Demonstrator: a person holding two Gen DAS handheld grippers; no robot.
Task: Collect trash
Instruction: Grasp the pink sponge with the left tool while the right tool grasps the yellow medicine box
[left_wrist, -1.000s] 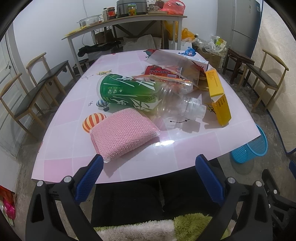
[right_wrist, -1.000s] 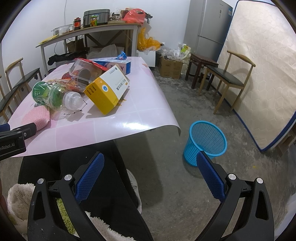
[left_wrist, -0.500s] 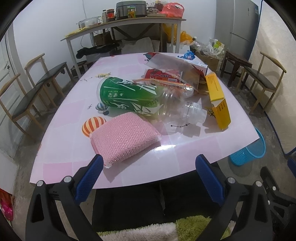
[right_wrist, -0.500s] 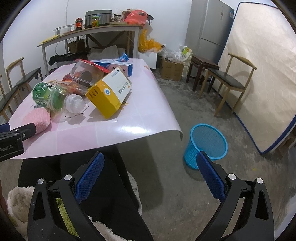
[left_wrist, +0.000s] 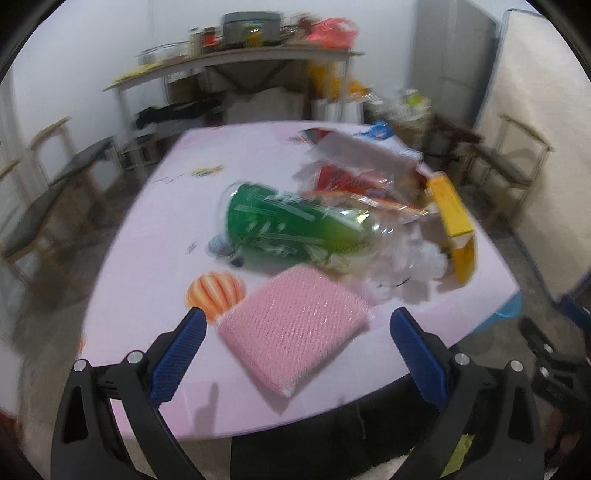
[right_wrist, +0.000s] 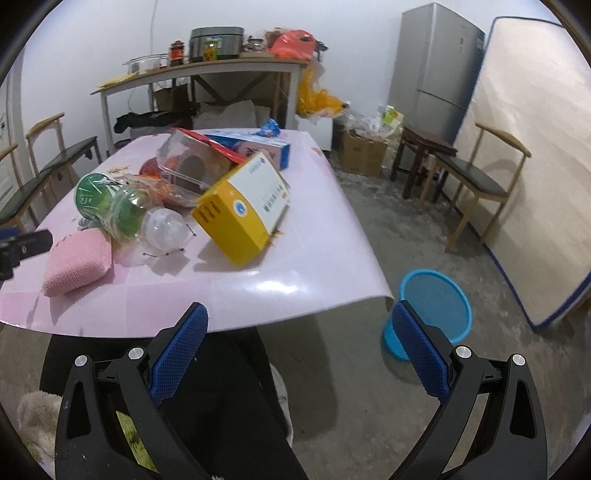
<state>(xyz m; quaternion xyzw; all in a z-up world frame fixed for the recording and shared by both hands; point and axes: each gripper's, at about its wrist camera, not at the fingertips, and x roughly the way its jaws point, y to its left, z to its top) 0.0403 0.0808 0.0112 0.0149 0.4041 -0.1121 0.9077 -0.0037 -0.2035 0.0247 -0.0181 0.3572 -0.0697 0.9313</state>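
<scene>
Pink sponge (left_wrist: 295, 325) lies on table between left tool's (left_wrist: 295, 354) wide-open, empty jaws.

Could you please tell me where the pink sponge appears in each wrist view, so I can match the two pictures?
Left wrist: the pink sponge lies low in the centre, between the open fingers of the left gripper.
Right wrist: it sits at the far left, near the table's front edge.
Shared landmark: the yellow box, right of the sponge in both.

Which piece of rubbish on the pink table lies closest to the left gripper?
The pink mesh scouring pad, lying right ahead of the open left gripper; the green-labelled plastic bottle and yellow cardboard box lie farther back.
</scene>
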